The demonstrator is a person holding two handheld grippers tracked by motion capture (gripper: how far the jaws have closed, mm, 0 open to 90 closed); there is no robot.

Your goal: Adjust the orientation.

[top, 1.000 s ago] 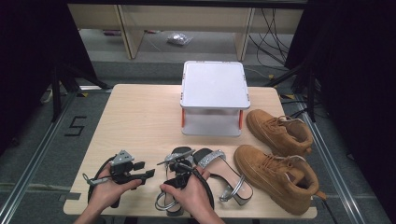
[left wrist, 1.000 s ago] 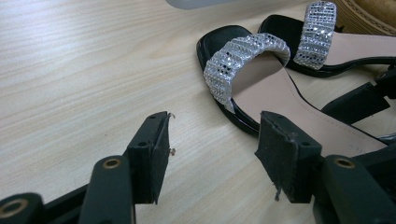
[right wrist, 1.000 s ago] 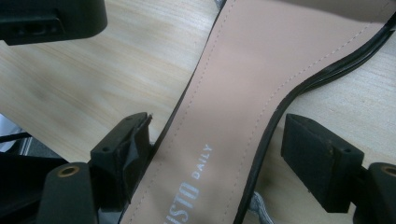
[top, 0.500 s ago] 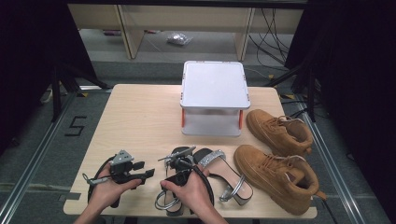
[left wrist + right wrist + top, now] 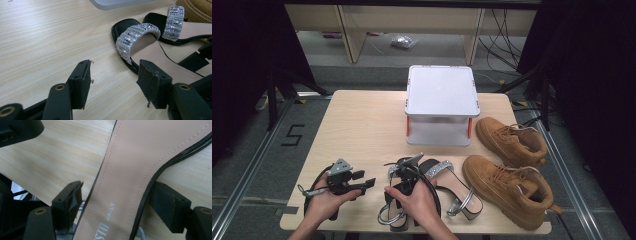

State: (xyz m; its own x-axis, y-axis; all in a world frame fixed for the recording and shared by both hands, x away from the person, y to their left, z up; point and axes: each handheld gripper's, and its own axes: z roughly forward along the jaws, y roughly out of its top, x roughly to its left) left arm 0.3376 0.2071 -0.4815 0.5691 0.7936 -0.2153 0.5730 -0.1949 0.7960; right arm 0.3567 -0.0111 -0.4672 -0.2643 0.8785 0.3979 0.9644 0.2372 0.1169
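**Right gripper straddles the near sandal, grip not yet made**

The right gripper hangs over the left sandal at the table's near edge, jaws apart on either side of its insole – pads seemingly not yet pressing. The left gripper rests beside it, wide and empty. Next, I judge, the right jaws must close squarely on the sole. The pale wooden table also holds a white box and tan boots – grey floor around.
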